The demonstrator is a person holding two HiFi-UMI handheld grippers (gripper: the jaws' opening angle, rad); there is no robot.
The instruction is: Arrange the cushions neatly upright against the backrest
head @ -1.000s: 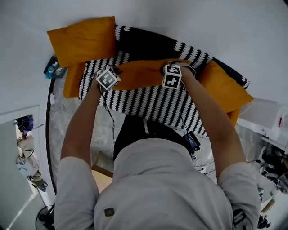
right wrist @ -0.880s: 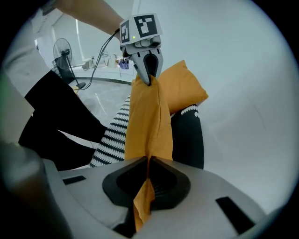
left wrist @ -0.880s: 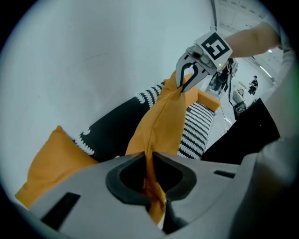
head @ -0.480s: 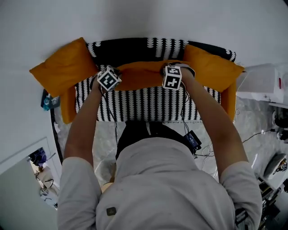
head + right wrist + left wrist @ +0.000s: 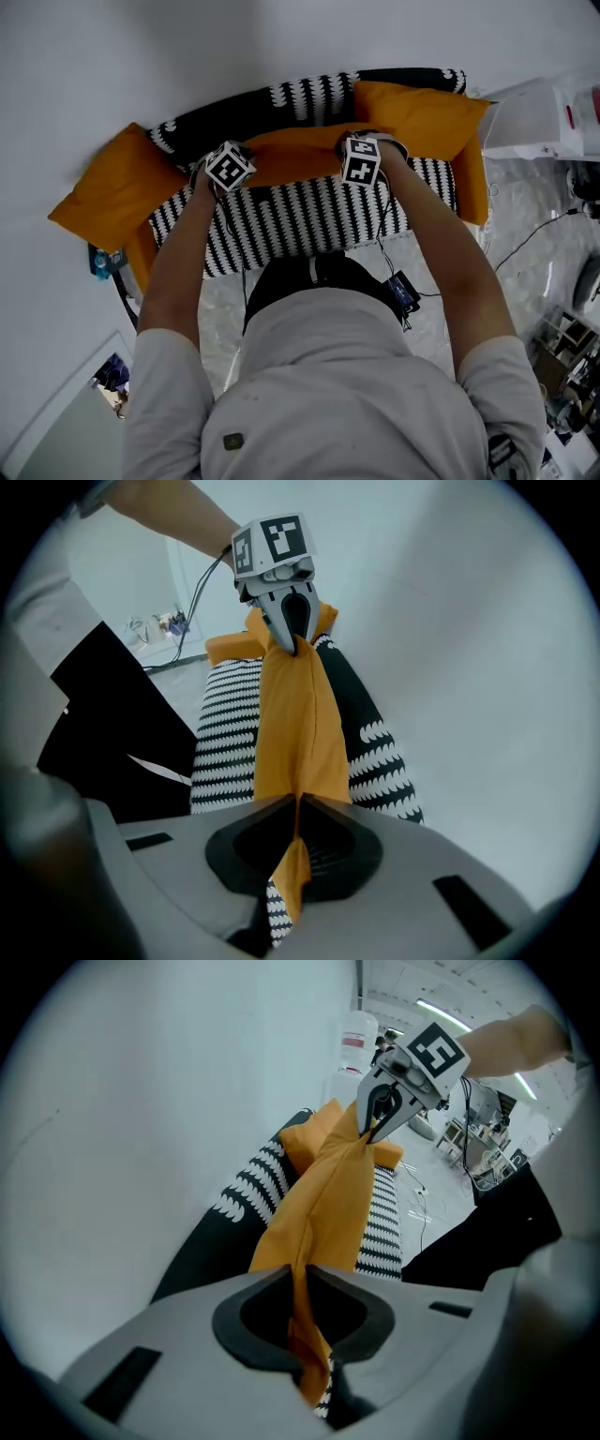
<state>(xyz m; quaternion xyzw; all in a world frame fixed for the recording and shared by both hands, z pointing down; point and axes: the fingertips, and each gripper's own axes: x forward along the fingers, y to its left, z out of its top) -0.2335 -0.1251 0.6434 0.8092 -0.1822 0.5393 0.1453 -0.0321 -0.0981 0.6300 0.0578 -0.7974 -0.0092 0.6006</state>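
Left gripper (image 5: 305,1335): jaws pinched down on one top corner of the middle cushion (image 5: 323,1204), with orange fabric squeezed between the pads. Right gripper (image 5: 295,841): same grip on the opposite corner, a tab of fabric poking out below the pads. The cushion hangs stretched edge-on between the two.

Head view: both grippers point steeply down, left at 10 o'clock of frame centre and right at 1 o'clock, with the cushion spanning between their marker cubes. It sits over the striped seat (image 5: 300,220), just in front of the black backrest (image 5: 253,111); can't tell if it touches either.

Second cushion (image 5: 112,192) is at 9 o'clock, at the sofa's end, tilted outward past the armrest. Third cushion (image 5: 417,117) is at 1 o'clock, leaning on the backrest at the other end. White wall (image 5: 187,47) is at 12. Cable (image 5: 534,239) lies on the floor at 3 o'clock.
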